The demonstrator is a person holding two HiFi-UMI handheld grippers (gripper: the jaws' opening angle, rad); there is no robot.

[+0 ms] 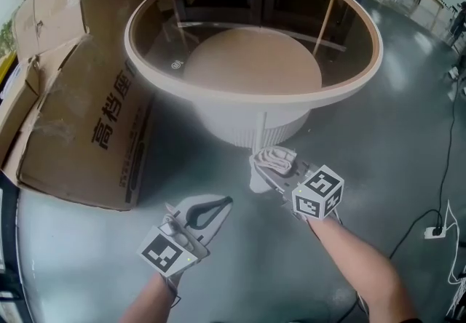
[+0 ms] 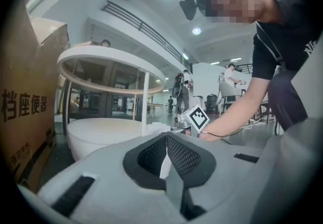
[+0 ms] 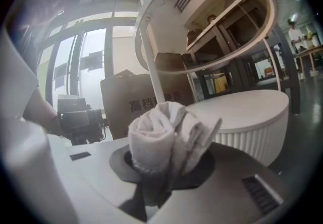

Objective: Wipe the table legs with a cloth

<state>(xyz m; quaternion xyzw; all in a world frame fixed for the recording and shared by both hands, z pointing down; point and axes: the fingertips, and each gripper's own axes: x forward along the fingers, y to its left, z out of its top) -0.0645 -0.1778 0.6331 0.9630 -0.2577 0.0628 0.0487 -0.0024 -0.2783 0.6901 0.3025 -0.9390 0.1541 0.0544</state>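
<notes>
Shows the right gripper (image 1: 271, 169) clamped on a rolled white cloth (image 1: 275, 159), held low on the near side of the thin white table leg (image 1: 261, 129) that rises from the round ribbed base (image 1: 218, 129) to the glass-topped table's rim (image 1: 138, 60). Shows the left gripper (image 1: 222, 204) nearer and to the left, jaws closed together on nothing, not far from a cardboard box (image 1: 73, 118). Likely to go wrong if rubbing pressure unwinds the loose roll or pulls it free, or if a hard push flexes the slender leg
</notes>
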